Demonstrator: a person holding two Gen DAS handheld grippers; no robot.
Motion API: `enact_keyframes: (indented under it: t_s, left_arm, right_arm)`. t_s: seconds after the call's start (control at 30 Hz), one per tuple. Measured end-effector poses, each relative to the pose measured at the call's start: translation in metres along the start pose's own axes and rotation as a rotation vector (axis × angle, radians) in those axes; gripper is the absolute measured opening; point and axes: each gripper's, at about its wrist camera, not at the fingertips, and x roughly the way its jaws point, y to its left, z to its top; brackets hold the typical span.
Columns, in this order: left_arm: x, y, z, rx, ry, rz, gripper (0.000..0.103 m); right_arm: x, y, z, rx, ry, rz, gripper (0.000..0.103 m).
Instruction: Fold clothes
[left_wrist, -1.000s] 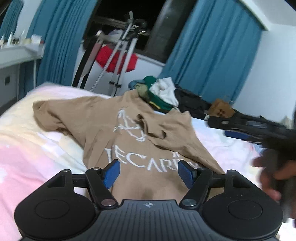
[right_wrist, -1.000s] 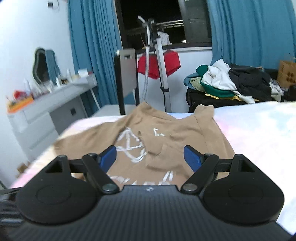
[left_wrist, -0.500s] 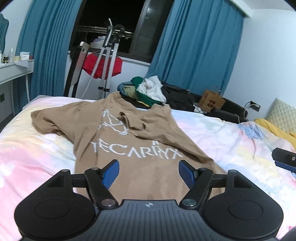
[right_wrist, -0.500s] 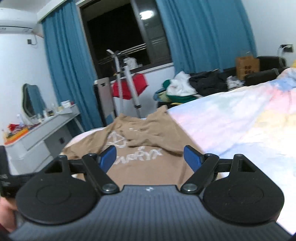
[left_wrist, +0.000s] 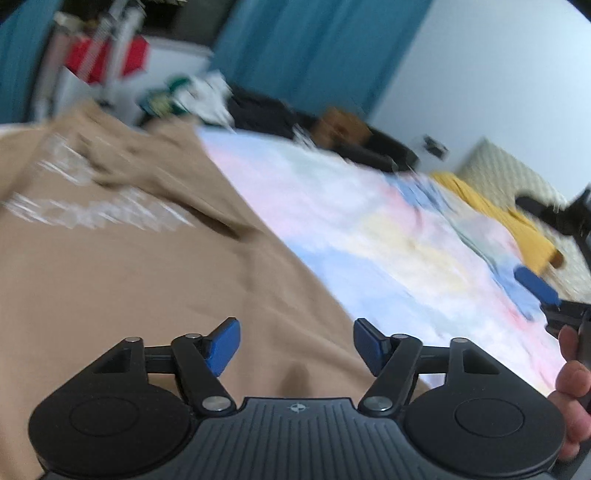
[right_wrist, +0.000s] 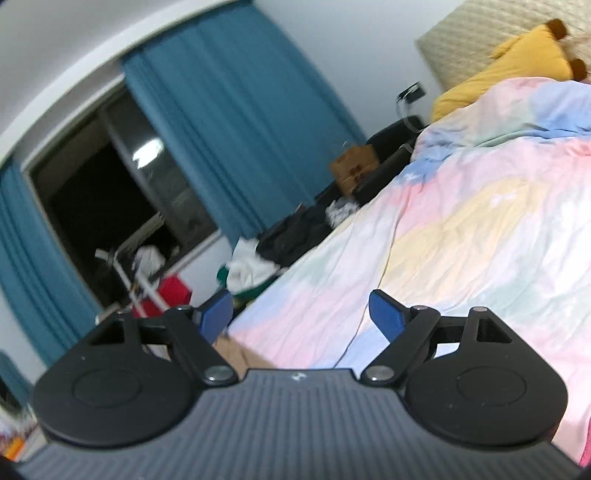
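Observation:
A tan T-shirt (left_wrist: 122, 266) with white lettering lies spread on the pastel bedspread (left_wrist: 369, 229), filling the left of the blurred left wrist view. My left gripper (left_wrist: 295, 347) is open and empty, low over the shirt's near right edge. My right gripper (right_wrist: 301, 317) is open and empty, tilted, above the bedspread (right_wrist: 461, 240); only a small tan corner of the shirt (right_wrist: 240, 356) shows by its left finger. One blue finger of the right gripper (left_wrist: 537, 286) shows at the right edge of the left wrist view.
A pile of clothes (right_wrist: 255, 269) and dark bags lie beyond the bed's far edge, by a drying rack with a red garment (left_wrist: 107, 59). Blue curtains (right_wrist: 236, 122) hang by a dark window. A yellow pillow (right_wrist: 509, 70) lies at the headboard.
Both grippers have swung to the right: the shirt has slid to the left in the left wrist view and almost out of the right wrist view. Both stay open.

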Motion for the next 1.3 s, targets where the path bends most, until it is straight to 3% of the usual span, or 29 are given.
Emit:
enact_keyframes:
  t_s: [0.13, 0.4, 0.47, 0.53, 0.63, 0.8, 1.0, 1.13, 1.3]
  left_arm:
    - [0.051, -0.034, -0.004, 0.03, 0.09, -0.016, 0.067]
    - [0.106, -0.058, -0.021, 0.158, 0.208, 0.113, 0.069]
    - [0.109, -0.058, -0.023, 0.179, 0.2, 0.136, 0.059]
    - [0.11, -0.057, -0.023, 0.189, 0.185, 0.167, 0.029]
    - [0.1, -0.051, -0.014, 0.164, 0.176, 0.159, 0.008]
    - [0.052, -0.041, 0.007, 0.136, 0.105, 0.115, 0.007]
    - [-0.031, 0.001, 0.018, 0.026, 0.025, 0.069, 0.007]
    - [-0.058, 0.048, 0.01, -0.074, 0.043, 0.096, 0.007]
    - [-0.047, 0.092, -0.007, -0.143, 0.132, 0.118, 0.007]
  right_arm:
    - [0.0, -0.014, 0.0, 0.031, -0.023, -0.018, 0.084]
    - [0.01, -0.022, -0.004, 0.05, 0.019, -0.017, 0.084]
    - [0.012, -0.02, -0.005, 0.044, 0.031, -0.014, 0.084]
    - [0.012, -0.017, -0.007, 0.036, 0.037, -0.013, 0.084]
    - [0.013, -0.014, -0.008, 0.023, 0.042, -0.019, 0.084]
    - [0.011, -0.012, -0.006, 0.021, 0.041, -0.016, 0.084]
    - [0.012, -0.006, -0.007, 0.0, 0.063, 0.0, 0.084]
    - [0.019, 0.006, -0.014, -0.05, 0.129, 0.023, 0.084]
    - [0.034, 0.032, -0.032, -0.177, 0.271, 0.061, 0.083]
